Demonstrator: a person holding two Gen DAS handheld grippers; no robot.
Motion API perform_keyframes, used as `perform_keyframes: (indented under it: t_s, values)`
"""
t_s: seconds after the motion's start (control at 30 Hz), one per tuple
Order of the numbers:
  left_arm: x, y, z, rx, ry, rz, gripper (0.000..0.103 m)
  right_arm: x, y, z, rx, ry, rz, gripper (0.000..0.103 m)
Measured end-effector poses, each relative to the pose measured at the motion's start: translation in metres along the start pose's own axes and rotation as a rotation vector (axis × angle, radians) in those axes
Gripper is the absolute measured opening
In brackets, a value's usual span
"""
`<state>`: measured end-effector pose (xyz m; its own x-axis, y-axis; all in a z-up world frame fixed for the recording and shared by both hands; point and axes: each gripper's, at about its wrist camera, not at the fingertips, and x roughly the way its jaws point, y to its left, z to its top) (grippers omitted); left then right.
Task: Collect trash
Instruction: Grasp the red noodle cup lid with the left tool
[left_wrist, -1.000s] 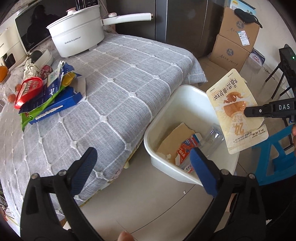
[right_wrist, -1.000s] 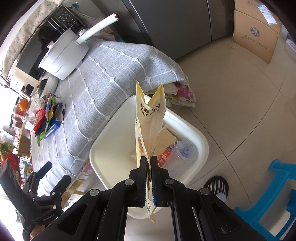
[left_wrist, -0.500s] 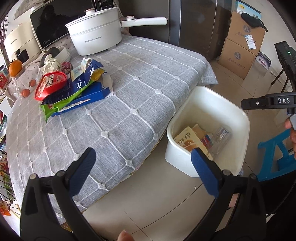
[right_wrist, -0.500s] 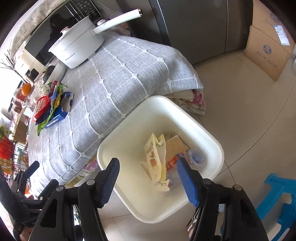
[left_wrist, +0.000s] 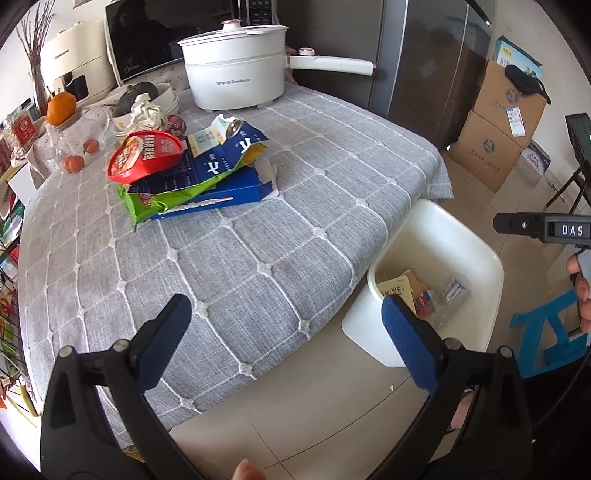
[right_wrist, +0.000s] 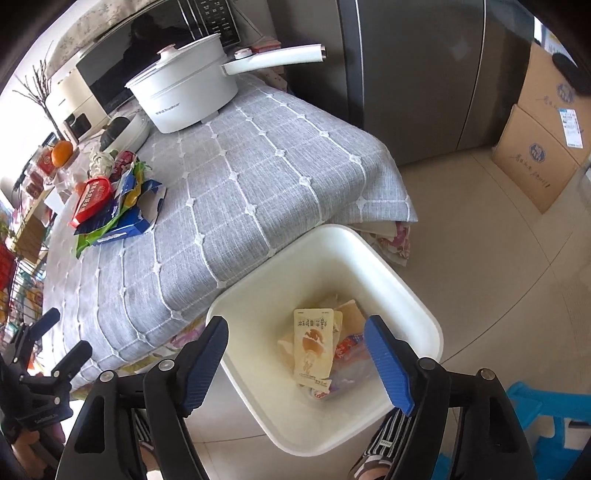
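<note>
A white bin (right_wrist: 402, 291) stands on the floor by the table's corner; it also shows in the left wrist view (left_wrist: 476, 251). Inside lies a cream snack pouch (right_wrist: 312, 349) on other wrappers and a clear cup. A pile of trash sits on the grey tablecloth: a red tray (left_wrist: 146, 155), a blue carton (left_wrist: 221, 177) and a green wrapper (left_wrist: 159, 199); the pile also shows in the right wrist view (right_wrist: 114, 210). My left gripper (left_wrist: 284, 343) is open and empty over the table's front edge. My right gripper (right_wrist: 295, 365) is open and empty above the bin.
A white pot (left_wrist: 236, 70) with a long handle stands at the table's back, with bowls, an orange (left_wrist: 61, 107) and a microwave behind. Cardboard boxes (left_wrist: 498, 125) stand by the fridge. A blue stool (left_wrist: 546, 332) is right of the bin.
My right gripper opened and let the cream pouch drop into the bin. My left gripper has moved toward the table, with more of the trash pile in view.
</note>
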<state>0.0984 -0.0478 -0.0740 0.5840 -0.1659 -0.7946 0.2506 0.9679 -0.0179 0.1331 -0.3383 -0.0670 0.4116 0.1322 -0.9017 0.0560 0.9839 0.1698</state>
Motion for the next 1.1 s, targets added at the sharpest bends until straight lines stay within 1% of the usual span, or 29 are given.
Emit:
perform_keyframes:
  t_s: [0.1,0.3,0.47,0.57,0.63,0.73,0.87,0.93,1.03,1.07,1.1]
  values:
    - [0.000,0.018,0.003,-0.045,-0.012,0.019,0.102,0.000,0.011,0.003,-0.022,-0.002,0.004,0.079]
    - [0.003,0.073,0.025,-0.162,0.006,0.089,0.102,0.005,0.033,0.010,-0.045,0.005,0.034,0.079]
    - [0.010,0.123,0.049,-0.278,0.012,0.078,0.102,0.010,0.045,0.021,-0.047,0.006,0.049,0.079]
    - [0.026,0.150,0.063,-0.327,0.042,0.083,0.102,0.013,0.052,0.030,-0.050,0.003,0.057,0.079]
    - [0.039,0.164,0.072,-0.378,0.063,0.056,0.102,0.015,0.055,0.035,-0.050,0.002,0.062,0.079]
    - [0.056,0.174,0.086,-0.425,0.081,0.028,0.102,0.019,0.058,0.042,-0.050,0.007,0.067,0.080]
    - [0.076,0.175,0.108,-0.430,0.097,0.028,0.102,0.027,0.058,0.048,-0.045,0.020,0.061,0.080]
    - [0.087,0.176,0.115,-0.442,0.109,0.031,0.102,0.031,0.056,0.051,-0.039,0.030,0.061,0.080]
    - [0.102,0.180,0.117,-0.478,0.128,0.019,0.101,0.038,0.055,0.053,-0.034,0.041,0.053,0.080]
    - [0.105,0.179,0.116,-0.487,0.129,0.014,0.096,0.039,0.054,0.053,-0.034,0.045,0.051,0.080]
    - [0.107,0.180,0.116,-0.493,0.122,0.010,0.087,0.041,0.054,0.053,-0.035,0.049,0.049,0.080]
